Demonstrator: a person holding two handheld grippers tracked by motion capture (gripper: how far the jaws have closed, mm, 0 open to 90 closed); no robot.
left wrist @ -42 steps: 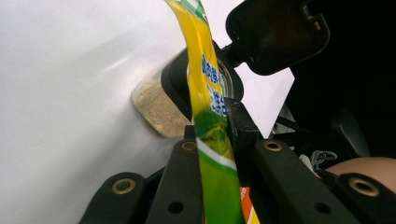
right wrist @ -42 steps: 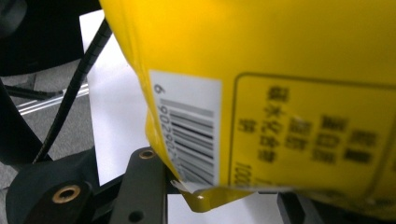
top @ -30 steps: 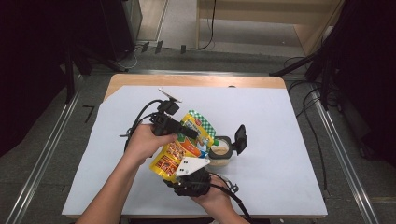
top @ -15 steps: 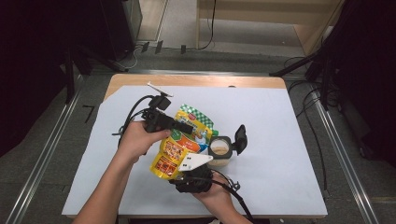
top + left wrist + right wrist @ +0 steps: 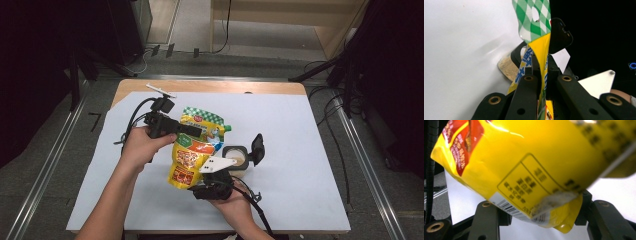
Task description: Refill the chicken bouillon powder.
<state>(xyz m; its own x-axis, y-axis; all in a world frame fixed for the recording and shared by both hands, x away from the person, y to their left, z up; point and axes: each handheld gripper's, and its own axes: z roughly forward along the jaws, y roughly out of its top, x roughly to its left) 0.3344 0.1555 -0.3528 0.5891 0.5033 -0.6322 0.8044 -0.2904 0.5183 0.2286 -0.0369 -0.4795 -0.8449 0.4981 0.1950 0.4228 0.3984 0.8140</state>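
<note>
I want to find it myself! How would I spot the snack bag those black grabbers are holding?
Look at the middle of the white table. The bag hangs there between two hands, beside a small round open container of beige powder. It is the brightest thing: yellow, with a green-and-white checked top and red food pictures.

2 bare forearms, with no sleeves seen, are shown entering from the lower edge of the high view. The left gripper (image 5: 197, 131) is built of matte black parts, with looped black cables trailing behind it and a small white plate mounted at its rear. The right gripper (image 5: 212, 172) is topped by a pale grey 3-cornered plate, and a black cable is run back from it along the wrist. In the gripper views, each pair of black fingers (image 5: 526, 97) is seen fitted with brass-coloured rivets and small screw holes; a ribbed black cable is visible at the frame's edge.
</note>
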